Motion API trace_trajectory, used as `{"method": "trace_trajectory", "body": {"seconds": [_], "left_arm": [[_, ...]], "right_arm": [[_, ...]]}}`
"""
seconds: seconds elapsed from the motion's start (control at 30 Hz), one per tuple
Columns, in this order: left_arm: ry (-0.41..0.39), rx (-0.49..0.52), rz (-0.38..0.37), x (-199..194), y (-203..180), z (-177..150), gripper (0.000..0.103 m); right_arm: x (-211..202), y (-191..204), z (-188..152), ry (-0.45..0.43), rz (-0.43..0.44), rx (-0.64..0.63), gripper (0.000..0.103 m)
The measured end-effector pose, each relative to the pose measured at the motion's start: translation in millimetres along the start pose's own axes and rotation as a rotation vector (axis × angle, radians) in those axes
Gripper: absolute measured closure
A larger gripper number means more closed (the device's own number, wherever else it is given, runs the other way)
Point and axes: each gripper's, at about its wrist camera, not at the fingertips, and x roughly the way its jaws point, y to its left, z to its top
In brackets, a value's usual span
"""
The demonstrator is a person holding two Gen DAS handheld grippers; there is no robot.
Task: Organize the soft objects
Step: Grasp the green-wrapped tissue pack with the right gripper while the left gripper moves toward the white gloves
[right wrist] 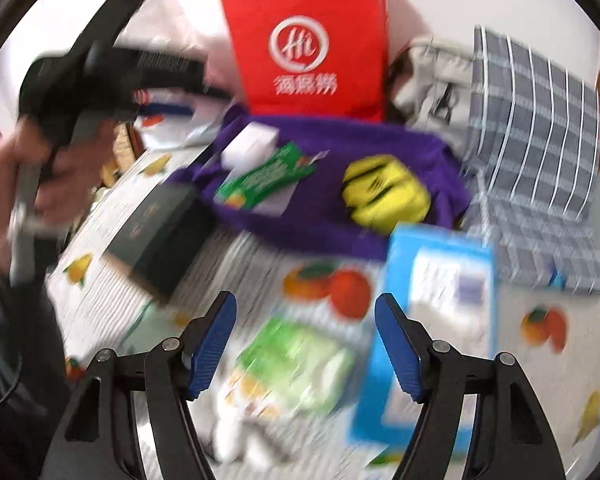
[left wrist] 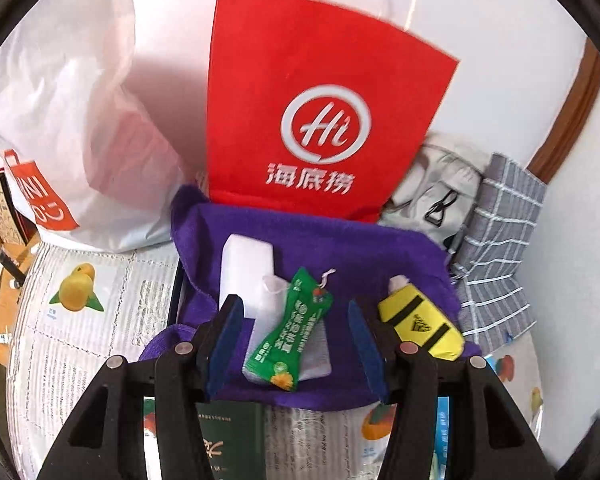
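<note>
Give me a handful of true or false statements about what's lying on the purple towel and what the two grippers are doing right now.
1. A green sachet lies on the purple towel. True.
2. The left gripper is clamped on the yellow pouch. False: its jaws are open, and the pouch lies to the side.
3. The red paper bag stands behind the towel. True.
4. The right gripper holds the blue box. False: it is open and empty.
5. The white block lies inside the red bag. False: it is on the towel.
</note>
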Motion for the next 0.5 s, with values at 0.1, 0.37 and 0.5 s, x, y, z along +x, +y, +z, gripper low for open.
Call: {"method": "trace_trajectory", "body": {"seconds": [0.1, 0.37, 0.5], "left_arm": [[-0.015, 0.013, -0.012, -9.3, -4.1, -0.1, 0.049], [-0.02, 0.048, -0.029, -19.1, -13.6, -1.6, 0.047], [-0.036, 0.034, -0.038, -28.7, -10.3, -1.0, 0.045]], "right_arm": [[9.1, 12.9, -15.2, 0.023, -0.015, 0.009, 0.031], [51.8, 34.1, -31.8, 0.075, -0.217, -0.06, 0.042], [54.0, 42.7, -35.8, 0.05, -0.274, -0.133, 0.058]]}}
